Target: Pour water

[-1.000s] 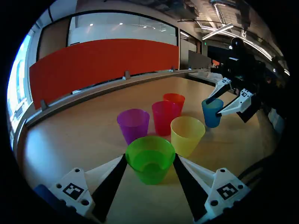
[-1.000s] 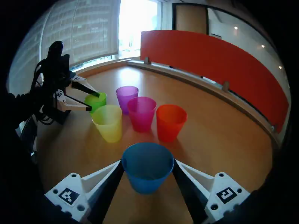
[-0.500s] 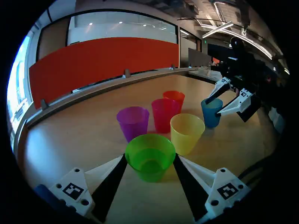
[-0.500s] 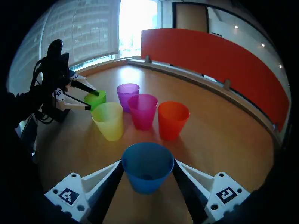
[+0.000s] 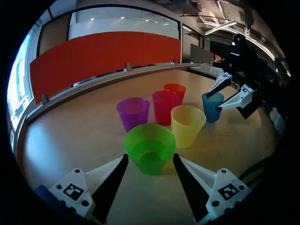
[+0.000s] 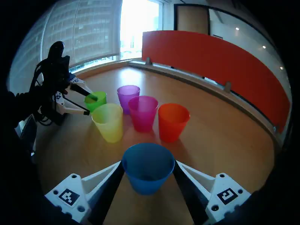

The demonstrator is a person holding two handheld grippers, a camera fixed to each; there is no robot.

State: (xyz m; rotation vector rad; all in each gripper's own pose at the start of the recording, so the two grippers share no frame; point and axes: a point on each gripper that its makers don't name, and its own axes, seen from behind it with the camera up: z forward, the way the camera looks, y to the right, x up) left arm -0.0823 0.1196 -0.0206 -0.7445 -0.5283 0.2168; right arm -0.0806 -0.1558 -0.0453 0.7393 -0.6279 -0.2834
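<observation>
Left gripper view: our left gripper (image 5: pixel 150 155) clamps the green cup (image 5: pixel 150 148), nearest us, beside the yellow cup (image 5: pixel 187 125).
Right gripper view: our right gripper (image 6: pixel 148 162) clamps the blue cup (image 6: pixel 148 170).
Risk: tilting off-target, we likely spill on the table (image 5: pixel 75 138); a wide swing could topple the yellow cup.

i see a green cup (image 5: pixel 150 152), blue cup (image 6: pixel 148 172), yellow cup (image 5: pixel 187 125), purple cup (image 5: pixel 133 112), pink cup (image 5: pixel 166 107) and orange cup (image 5: pixel 174 89). my table (image 5: pixel 75 131) is tan wood.

My left gripper (image 5: pixel 150 155) and right gripper (image 6: pixel 149 162) have 2 white fingers (image 5: pixel 101 176) each, black inside. Square checkered tags (image 5: pixel 73 191) mark them.
</observation>
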